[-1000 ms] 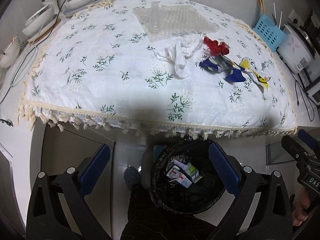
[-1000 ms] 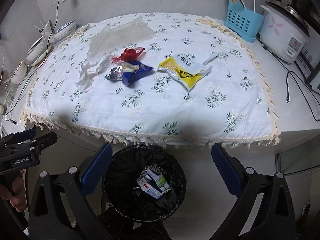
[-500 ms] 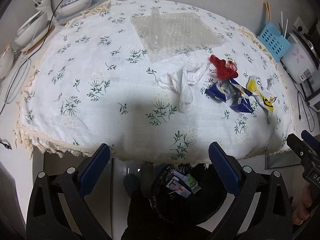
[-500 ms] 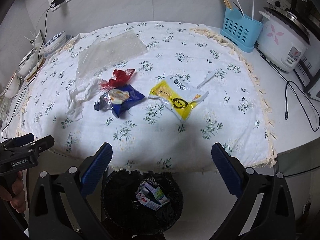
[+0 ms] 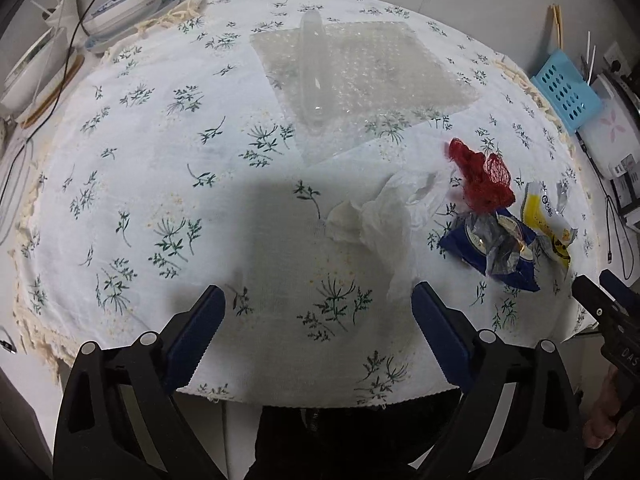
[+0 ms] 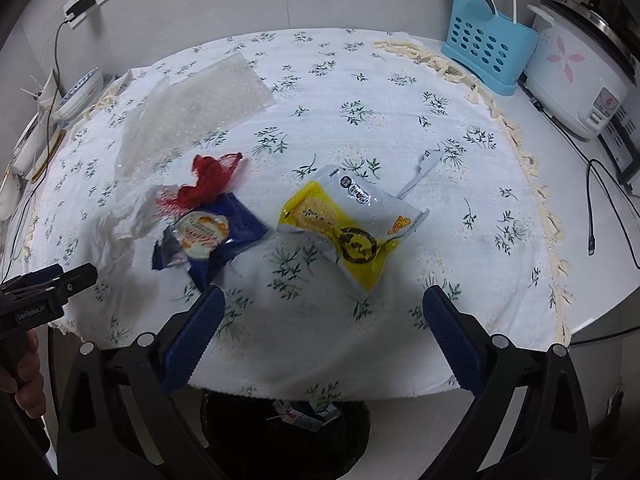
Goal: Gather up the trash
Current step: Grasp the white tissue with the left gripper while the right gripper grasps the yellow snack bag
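Observation:
Trash lies on a floral tablecloth (image 5: 168,152): a crumpled white tissue (image 5: 380,220), a red mesh net (image 5: 482,176), a blue snack wrapper (image 5: 494,250), a yellow pouch (image 6: 348,228) and a sheet of bubble wrap (image 5: 360,80). The net (image 6: 208,182), blue wrapper (image 6: 212,236) and tissue (image 6: 128,216) also show in the right wrist view. A black bin (image 6: 288,436) with cartons stands below the table edge. My left gripper (image 5: 316,320) is open and empty over the near cloth, just short of the tissue. My right gripper (image 6: 324,320) is open and empty, just short of the yellow pouch.
Stacked bowls and plates (image 5: 120,4) and cables sit at the far left. A blue utensil holder (image 6: 488,52) and a white rice cooker (image 6: 580,76) stand at the far right. A torn white strip (image 6: 420,172) lies beyond the pouch.
Both grippers have risen from over the bin and moved forward over the table's near edge. The trash on the cloth now looks closer. Both stay open and empty.

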Demonstrator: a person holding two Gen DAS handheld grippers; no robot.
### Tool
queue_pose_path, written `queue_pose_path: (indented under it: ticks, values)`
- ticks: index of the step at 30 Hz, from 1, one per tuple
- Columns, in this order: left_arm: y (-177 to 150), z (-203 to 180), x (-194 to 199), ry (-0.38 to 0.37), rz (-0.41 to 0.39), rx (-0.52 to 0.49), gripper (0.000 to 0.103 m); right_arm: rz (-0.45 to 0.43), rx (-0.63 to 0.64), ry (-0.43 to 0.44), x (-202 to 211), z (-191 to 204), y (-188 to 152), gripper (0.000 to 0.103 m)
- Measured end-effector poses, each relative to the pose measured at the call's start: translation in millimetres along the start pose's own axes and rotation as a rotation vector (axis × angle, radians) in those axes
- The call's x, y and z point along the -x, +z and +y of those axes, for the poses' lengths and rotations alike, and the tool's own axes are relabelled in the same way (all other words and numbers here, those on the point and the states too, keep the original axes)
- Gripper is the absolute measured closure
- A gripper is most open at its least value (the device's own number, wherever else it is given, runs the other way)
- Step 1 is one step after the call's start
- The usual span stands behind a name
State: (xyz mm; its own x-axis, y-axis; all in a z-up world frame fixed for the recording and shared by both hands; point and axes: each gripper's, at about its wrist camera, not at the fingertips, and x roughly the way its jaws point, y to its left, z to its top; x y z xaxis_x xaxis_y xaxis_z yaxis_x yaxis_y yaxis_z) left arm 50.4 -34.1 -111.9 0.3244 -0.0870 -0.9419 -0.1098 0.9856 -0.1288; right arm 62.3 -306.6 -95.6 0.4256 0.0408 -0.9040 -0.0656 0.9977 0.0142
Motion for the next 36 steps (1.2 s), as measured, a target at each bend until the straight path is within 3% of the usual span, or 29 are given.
queue_pose_path:
  ticks: [5, 15, 20, 23, 28, 30, 36]
  values:
    - [16, -10, -11, -0.003, 0.011, -0.039, 0.015, 0.032, 0.002, -0.014, -21, -10, 17, 0.013]
    - [33, -29, -20, -0.013, 0.032, -0.102, 0.02, 0.089, 0.157, 0.001, -53, -5, 46, 0.015]
    - [40, -36, -32, -0.013, 0.057, -0.129, 0.035, 0.122, 0.209, 0.009, -65, 0, 47, 0.015]
    - [42, -39, -40, -0.018, 0.083, -0.134, 0.045, 0.146, 0.196, 0.024, -71, -2, 48, 0.021]
    - [42, -41, -41, 0.002, 0.086, -0.147, 0.067, 0.17, 0.199, 0.072, -72, 0, 49, 0.039]
    - [42, -40, -40, -0.002, 0.09, -0.142, 0.084, 0.177, 0.202, 0.089, -72, 2, 50, 0.05]
    - [41, -39, -38, -0.003, 0.085, -0.147, 0.094, 0.189, 0.196, 0.12, -71, 5, 51, 0.067]
